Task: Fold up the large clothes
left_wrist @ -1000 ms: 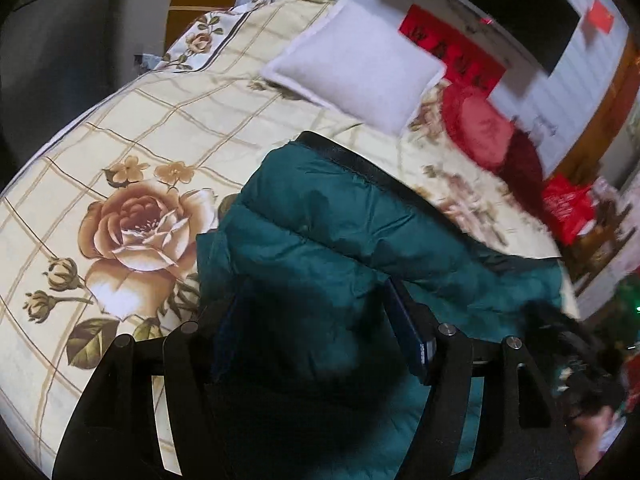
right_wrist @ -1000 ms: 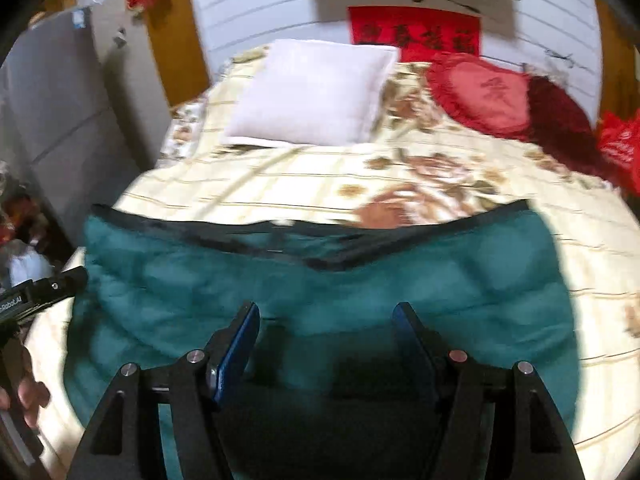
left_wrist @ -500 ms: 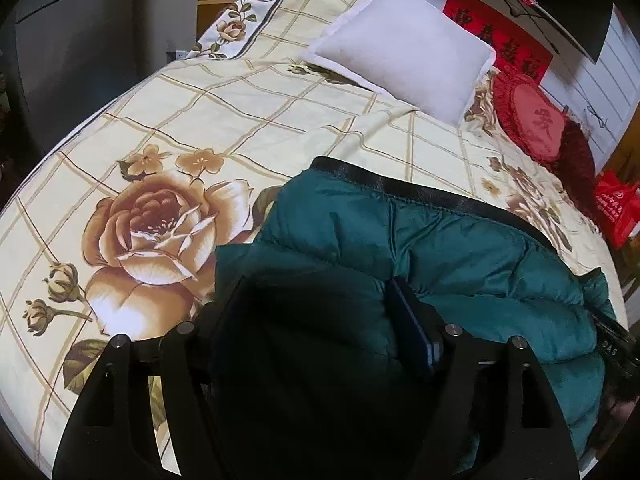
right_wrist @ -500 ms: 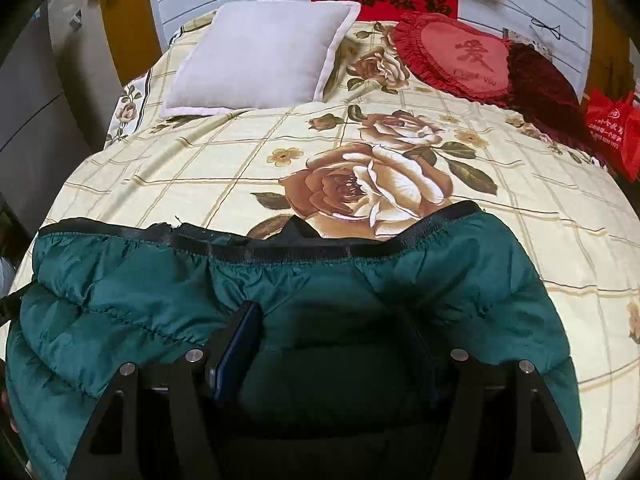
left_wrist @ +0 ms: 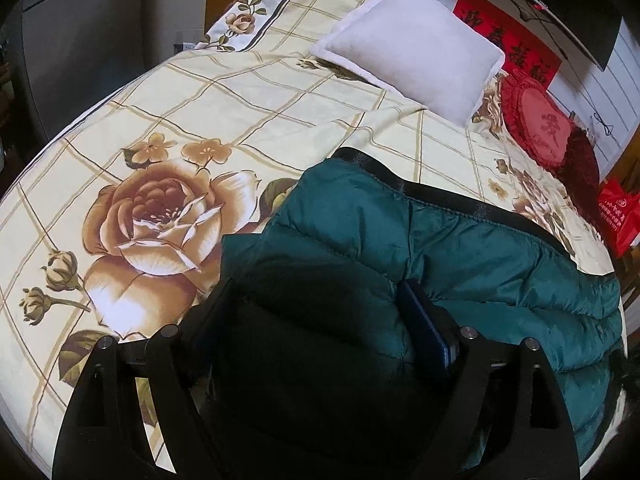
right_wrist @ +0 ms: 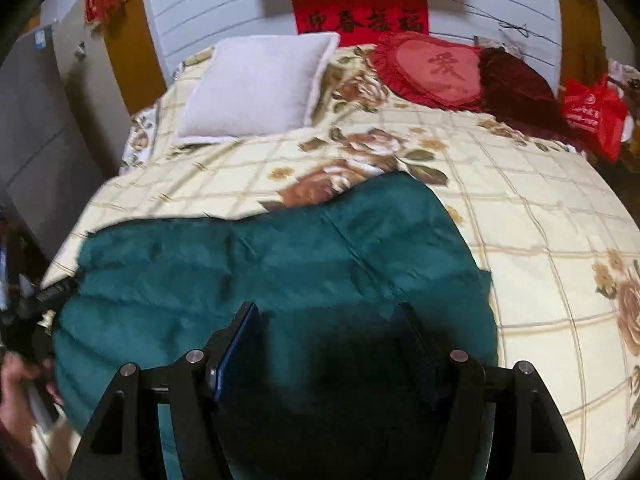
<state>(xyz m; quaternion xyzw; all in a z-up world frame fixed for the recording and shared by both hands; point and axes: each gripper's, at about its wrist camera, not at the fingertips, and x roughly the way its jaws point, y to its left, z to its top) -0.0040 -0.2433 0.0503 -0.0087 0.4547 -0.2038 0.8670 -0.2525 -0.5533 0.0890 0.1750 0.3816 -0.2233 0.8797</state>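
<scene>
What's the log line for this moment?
teal jacket on bed | left gripper: fabric between fingers | right gripper: over jacket | stage: mid-fold

Home bedroom: bed with floral sheet (left_wrist: 248,92), white pillow (right_wrist: 256,88), red heart cushion (right_wrist: 436,70), wall banner (right_wrist: 360,18).

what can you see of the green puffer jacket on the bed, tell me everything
The green puffer jacket is dark teal, quilted in padded rows, of slightly shiny fabric, with a black band along its far edge in the left wrist view. It lies spread across the near part of the floral bedspread, rumpled and bunched. Fabric fills the gap between the fingers of both the left gripper and the right gripper.
</scene>
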